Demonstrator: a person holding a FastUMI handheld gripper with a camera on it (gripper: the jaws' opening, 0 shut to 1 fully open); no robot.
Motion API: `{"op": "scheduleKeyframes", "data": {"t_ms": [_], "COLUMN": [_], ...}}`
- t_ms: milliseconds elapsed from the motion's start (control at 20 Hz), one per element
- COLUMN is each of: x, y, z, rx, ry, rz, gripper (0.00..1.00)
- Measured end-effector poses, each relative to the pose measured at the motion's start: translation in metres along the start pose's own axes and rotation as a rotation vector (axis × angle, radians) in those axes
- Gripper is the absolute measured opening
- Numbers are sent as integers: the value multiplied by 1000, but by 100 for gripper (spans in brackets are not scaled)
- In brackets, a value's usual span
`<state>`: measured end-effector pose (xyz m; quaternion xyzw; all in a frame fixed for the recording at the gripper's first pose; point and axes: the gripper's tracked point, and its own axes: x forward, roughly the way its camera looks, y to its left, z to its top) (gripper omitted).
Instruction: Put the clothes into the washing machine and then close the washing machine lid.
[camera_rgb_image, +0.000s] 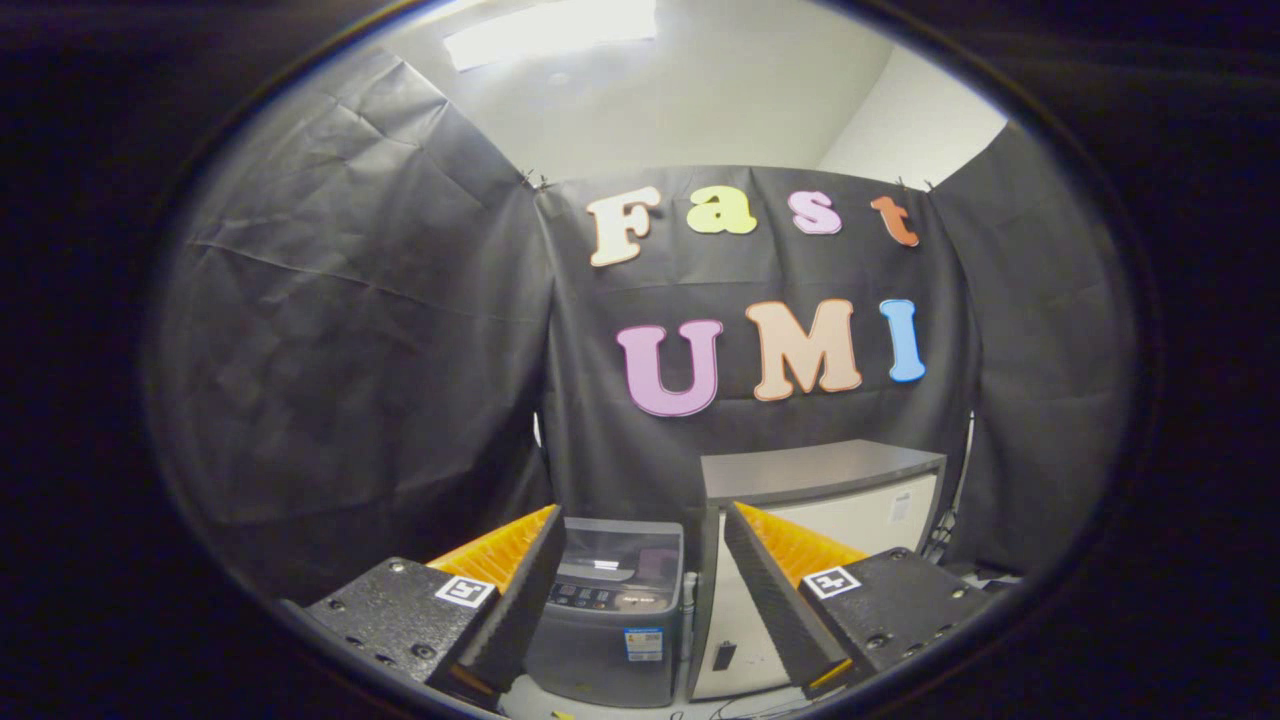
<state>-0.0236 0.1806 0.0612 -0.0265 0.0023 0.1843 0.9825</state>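
- While the gripper (640, 590) hangs with fingers (520, 590) spread wide and holding nothing, one washer (610, 620) stands beyond, seen between them, lid down.
- One cabinet (830, 480) stands just beside the washer.

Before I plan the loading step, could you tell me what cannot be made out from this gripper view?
- Clothes: I cannot tell where they lie.
- Washing machine: lid appears down, so the drum is hidden; panel buttons too small to read.
- Floor in front of the machine: cut off by the open gripper fingers.
- Cabinet beside the machine: its lower front is partly covered by one finger.
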Motion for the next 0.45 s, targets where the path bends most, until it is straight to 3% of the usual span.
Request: {"op": "scheduleKeyframes", "data": {"t_ms": [450], "x": [-6], "y": [-9], "z": [18], "rx": [58], "ry": [-44], "rz": [-2], "gripper": [96]}}
